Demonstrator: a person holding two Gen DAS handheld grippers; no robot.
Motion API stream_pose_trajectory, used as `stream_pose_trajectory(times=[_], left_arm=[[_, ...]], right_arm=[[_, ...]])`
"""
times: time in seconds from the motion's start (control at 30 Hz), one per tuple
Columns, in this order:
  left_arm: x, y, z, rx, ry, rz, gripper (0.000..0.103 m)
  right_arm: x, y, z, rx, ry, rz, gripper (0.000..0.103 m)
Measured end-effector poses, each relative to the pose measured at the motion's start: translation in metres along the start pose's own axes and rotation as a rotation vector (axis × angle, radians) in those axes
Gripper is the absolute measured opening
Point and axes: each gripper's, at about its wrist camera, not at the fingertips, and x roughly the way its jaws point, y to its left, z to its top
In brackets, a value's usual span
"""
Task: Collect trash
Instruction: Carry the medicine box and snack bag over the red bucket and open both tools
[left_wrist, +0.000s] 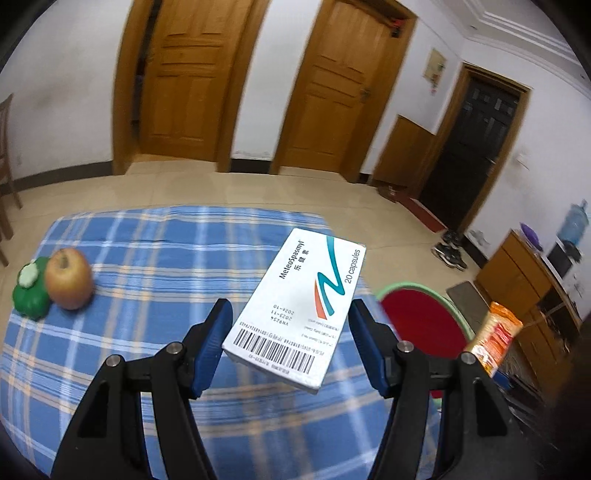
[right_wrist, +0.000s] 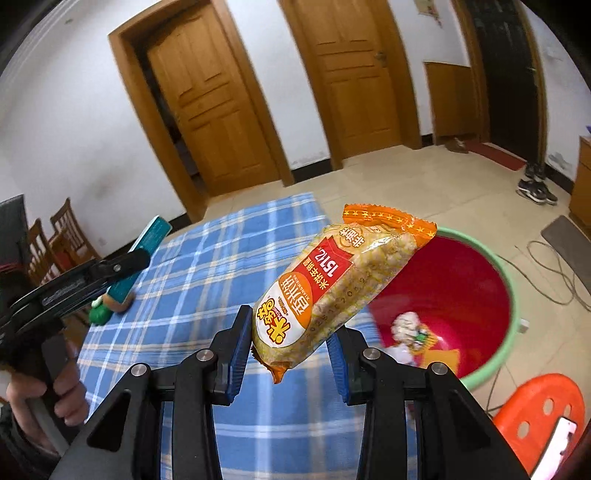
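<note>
Trash rides in both grippers above the blue plaid tablecloth (left_wrist: 155, 258) — the left gripper (left_wrist: 290, 328) is clamped on a white cardboard medicine box (left_wrist: 299, 299) with a teal and orange swoosh, the right gripper (right_wrist: 290, 332) on an orange plastic packet of rice snacks (right_wrist: 332, 284). Just beside the table stands a green-rimmed red plastic bin (right_wrist: 476, 280) with scraps inside. A brownish apple (left_wrist: 69, 278) touches a green plastic toy (left_wrist: 29, 291) at the cloth's edge

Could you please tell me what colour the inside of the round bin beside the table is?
Red inside, with a light green rim; the right wrist view shows it best.
</note>
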Motion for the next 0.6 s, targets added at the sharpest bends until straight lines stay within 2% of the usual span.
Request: stream_pose_trajectory(times=[0.23, 0.6], left_arm=[[0.015, -0.056, -0.008, 0.085, 0.035, -0.067, 0.065], [0.069, -0.107, -0.027, 0.152, 0.153, -0.091, 0.065]], right_arm=[[-0.005, -0.044, 0.0, 0.073, -0.006, -0.051, 0.039], [0.024, -0.112, -0.002, 0.188, 0.076, -0.073, 0.041]])
